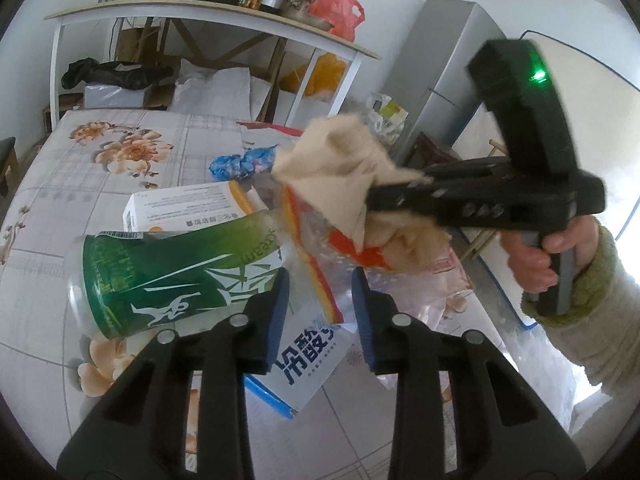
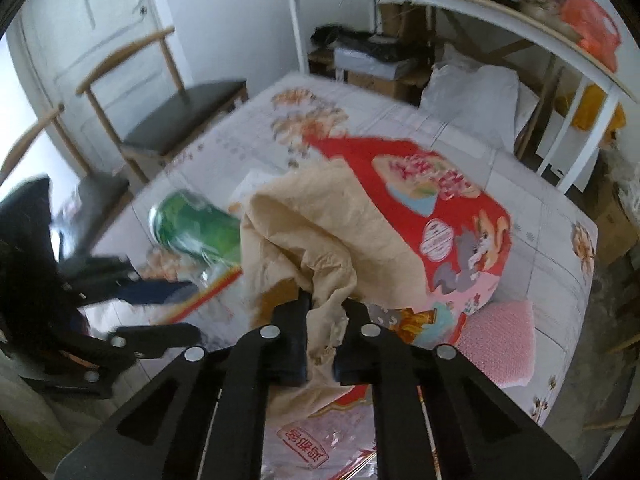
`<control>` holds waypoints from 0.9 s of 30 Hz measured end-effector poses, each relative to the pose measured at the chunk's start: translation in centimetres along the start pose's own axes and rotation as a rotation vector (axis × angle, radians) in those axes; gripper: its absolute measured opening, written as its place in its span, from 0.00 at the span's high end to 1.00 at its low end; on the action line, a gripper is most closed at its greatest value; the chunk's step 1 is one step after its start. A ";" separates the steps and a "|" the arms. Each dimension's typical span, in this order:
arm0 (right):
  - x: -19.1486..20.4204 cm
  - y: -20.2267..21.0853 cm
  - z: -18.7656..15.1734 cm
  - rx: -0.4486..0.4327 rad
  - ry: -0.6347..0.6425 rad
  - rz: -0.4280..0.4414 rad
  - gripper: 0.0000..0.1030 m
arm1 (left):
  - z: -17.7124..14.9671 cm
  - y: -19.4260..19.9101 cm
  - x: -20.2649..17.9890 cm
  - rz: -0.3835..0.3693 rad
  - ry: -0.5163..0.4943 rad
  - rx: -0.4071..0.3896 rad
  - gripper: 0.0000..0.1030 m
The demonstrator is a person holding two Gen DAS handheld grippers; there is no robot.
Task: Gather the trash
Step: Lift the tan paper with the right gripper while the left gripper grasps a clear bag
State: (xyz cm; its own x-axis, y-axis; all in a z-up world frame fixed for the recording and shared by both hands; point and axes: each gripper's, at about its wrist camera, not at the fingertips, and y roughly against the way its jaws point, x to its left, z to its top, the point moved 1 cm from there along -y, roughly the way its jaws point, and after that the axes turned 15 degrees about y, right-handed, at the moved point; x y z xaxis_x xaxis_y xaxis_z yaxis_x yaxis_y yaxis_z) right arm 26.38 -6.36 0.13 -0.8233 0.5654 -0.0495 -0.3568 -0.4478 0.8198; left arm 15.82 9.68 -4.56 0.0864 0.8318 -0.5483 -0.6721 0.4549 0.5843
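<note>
**Two grippers at work on the table's trash**

Left gripper point(image 1: 320, 316), jaws spread, hovered empty beside the green cup point(image 1: 172, 276); right gripper point(image 2: 324, 332) pinched a tan tissue point(image 2: 312, 236) above a clear bag point(image 1: 320, 256). Next, likely: drop it in. Floral cloth point(image 1: 120, 152), chairs point(image 2: 168, 120) and a cluttered shelf point(image 1: 224, 20) framed the room.

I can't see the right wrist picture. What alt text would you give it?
The right gripper is shut on a crumpled beige paper tissue, held above a floral tablecloth. Beneath it lie a red cartoon-printed bag and a green bottle; the left gripper reaches in from the left, blurred.
</note>
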 end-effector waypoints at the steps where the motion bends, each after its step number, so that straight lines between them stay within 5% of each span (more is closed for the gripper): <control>1: -0.1 0.7 0.0 -0.026 -0.017 -0.003 0.92 | 0.1 -0.1 0.1 0.003 0.003 0.006 0.72; 11: -1.9 8.9 -2.6 -0.262 -0.234 -0.101 0.93 | 0.2 -0.4 0.3 -0.018 0.047 0.033 0.82; 27: -1.4 12.3 -10.5 -0.321 -0.483 -0.144 0.93 | 0.2 2.7 -2.8 -0.170 0.053 -0.074 1.00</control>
State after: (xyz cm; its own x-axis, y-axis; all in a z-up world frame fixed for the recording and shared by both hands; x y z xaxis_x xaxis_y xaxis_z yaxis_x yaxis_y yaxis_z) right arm 18.54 -19.90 4.29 -0.4897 0.8533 0.1789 -0.6279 -0.4875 0.6067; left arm 13.91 8.66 -1.36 0.1653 0.7261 -0.6674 -0.7032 0.5612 0.4364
